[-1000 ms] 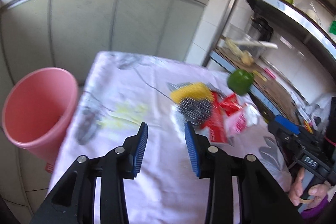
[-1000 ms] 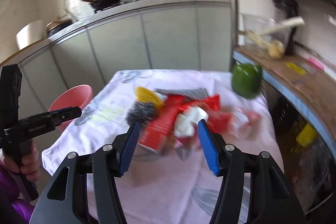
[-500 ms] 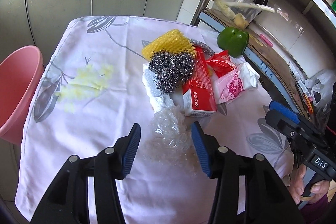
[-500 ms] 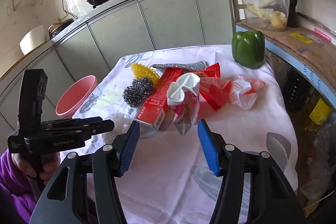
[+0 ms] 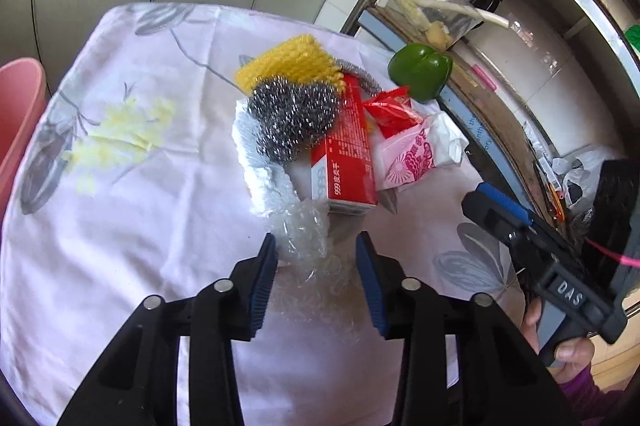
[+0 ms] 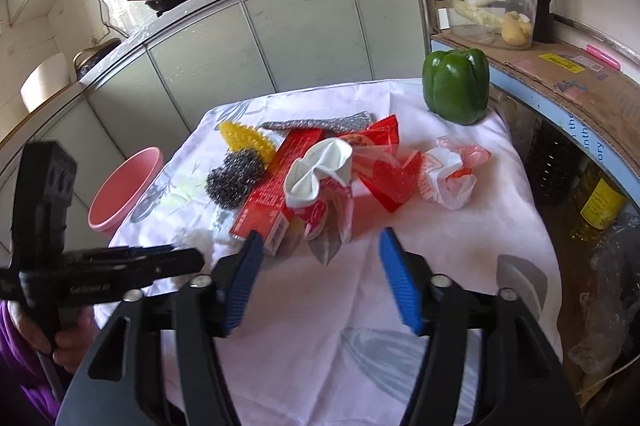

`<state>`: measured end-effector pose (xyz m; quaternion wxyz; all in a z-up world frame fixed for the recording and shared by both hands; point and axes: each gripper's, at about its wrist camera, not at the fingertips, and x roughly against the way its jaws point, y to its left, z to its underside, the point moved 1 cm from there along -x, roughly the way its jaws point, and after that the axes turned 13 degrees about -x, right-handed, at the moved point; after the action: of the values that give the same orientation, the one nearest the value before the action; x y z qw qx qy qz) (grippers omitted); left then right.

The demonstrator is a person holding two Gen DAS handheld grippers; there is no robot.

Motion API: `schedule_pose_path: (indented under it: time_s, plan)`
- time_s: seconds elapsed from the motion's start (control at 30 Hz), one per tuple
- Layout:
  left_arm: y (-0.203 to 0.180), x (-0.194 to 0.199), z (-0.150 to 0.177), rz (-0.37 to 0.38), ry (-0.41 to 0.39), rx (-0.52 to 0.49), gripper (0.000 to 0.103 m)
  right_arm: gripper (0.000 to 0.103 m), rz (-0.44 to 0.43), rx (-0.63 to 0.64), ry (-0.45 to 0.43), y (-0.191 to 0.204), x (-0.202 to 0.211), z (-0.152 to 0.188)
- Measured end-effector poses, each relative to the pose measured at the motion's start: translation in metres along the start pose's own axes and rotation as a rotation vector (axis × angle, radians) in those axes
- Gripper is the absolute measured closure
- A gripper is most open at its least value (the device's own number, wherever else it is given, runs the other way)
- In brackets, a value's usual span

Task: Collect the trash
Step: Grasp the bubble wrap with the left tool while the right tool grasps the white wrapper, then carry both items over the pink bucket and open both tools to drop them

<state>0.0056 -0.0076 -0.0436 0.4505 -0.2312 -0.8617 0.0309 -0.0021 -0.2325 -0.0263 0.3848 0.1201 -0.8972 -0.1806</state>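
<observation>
My left gripper (image 5: pixel 316 266) stands wide apart astride the crumpled clear bubble wrap (image 5: pixel 310 246), seemingly untouched. My right gripper (image 6: pixel 320 274) gapes empty. Only its view shows the crumpled red-and-white wrapper (image 6: pixel 452 174).

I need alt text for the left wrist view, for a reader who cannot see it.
The open left gripper straddles crumpled bubble wrap on a floral tablecloth. Beyond lie a steel scourer, a red box, wrappers and a green pepper; a pink bin stands at left.
</observation>
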Motion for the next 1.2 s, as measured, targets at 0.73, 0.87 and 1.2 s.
schedule_pose_path:
  time_s: [0.73, 0.87, 1.2]
  plan:
    - [0.033, 0.057, 0.010, -0.053, -0.164, 0.051, 0.069, 0.060, 0.081, -0.016, 0.008, 0.011, -0.041, -0.009]
    - [0.035, 0.059, 0.012, -0.050, -0.171, 0.053, 0.069, 0.062, 0.085, -0.007, 0.001, 0.012, -0.039, -0.008]
    - [0.043, 0.071, 0.014, -0.081, -0.207, 0.059, 0.069, 0.063, 0.055, 0.026, -0.045, 0.024, -0.005, -0.007]
